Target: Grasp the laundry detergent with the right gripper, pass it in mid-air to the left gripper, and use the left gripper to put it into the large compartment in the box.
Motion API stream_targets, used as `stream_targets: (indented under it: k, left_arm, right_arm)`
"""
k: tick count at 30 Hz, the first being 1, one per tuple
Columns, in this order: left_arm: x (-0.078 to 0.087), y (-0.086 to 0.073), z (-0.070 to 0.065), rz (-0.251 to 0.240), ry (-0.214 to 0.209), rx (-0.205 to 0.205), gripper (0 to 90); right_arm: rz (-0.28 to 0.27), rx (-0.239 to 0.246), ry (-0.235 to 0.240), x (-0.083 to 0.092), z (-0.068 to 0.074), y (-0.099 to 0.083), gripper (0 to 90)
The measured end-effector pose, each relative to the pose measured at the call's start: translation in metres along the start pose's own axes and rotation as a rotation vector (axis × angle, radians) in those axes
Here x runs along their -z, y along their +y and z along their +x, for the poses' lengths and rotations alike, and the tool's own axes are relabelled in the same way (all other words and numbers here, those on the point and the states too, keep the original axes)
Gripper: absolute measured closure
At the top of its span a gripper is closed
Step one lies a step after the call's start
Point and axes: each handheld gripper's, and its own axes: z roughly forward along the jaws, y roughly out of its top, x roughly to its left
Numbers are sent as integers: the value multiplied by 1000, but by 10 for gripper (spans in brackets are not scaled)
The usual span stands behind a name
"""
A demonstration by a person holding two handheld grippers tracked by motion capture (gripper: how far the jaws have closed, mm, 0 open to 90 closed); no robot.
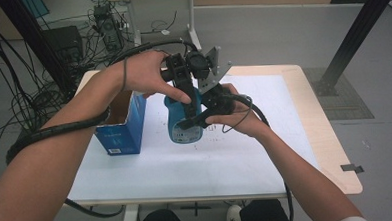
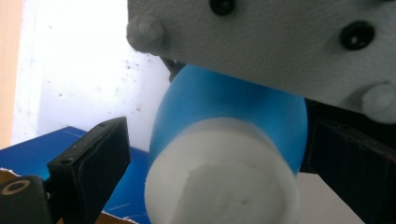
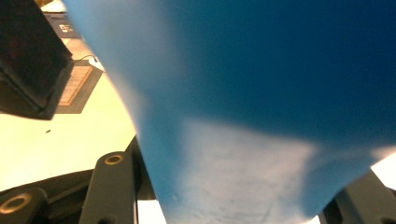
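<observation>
Right gripper [image 1: 197,121] clamps bottle [image 1: 183,126] mid-table, pads hidden by blue blur | left gripper [image 1: 185,86] jaws straddle white cap [image 2: 219,177], contact unclear | box [image 1: 122,126] beside, hand-covered | table [image 1: 266,152] edges cut

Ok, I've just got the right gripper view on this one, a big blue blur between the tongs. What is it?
Observer: A blue bottle, held roughly upright above the white table. The right tongs grip its body from the side.
Operator: Does it have a cap on?
Observer: Yes, a white cap. The left tongs sit around it from above, and one jaw stands clear of it.
Operator: Anything else on the table?
Observer: An open blue box, just beside the bottle on the left hand's side.
</observation>
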Motion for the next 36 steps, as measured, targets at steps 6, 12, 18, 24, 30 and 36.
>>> stream_targets:
  k: [6, 12, 18, 24, 30, 36]
  left_arm:
    - [-1, 0, -1, 1, 3, -1, 63]
    - [-1, 0, -1, 5, 2, -3, 63]
    - [0, 1, 0, 4, 5, -3, 62]
    - [1, 0, 0, 8, 6, -3, 62]
    - [1, 0, -1, 4, 10, -2, 62]
    - [2, 1, -1, 6, 12, -6, 63]
  right_arm:
    - [1, -1, -2, 1, 1, 0, 437]
    - [0, -2, -4, 1, 1, 0, 437]
    - [0, -3, -7, 2, 0, 0, 436]
    - [-5, -5, -5, 2, 0, 0, 437]
    - [1, -2, -7, 2, 0, -1, 437]
    - [-2, -5, -9, 3, -1, -1, 438]
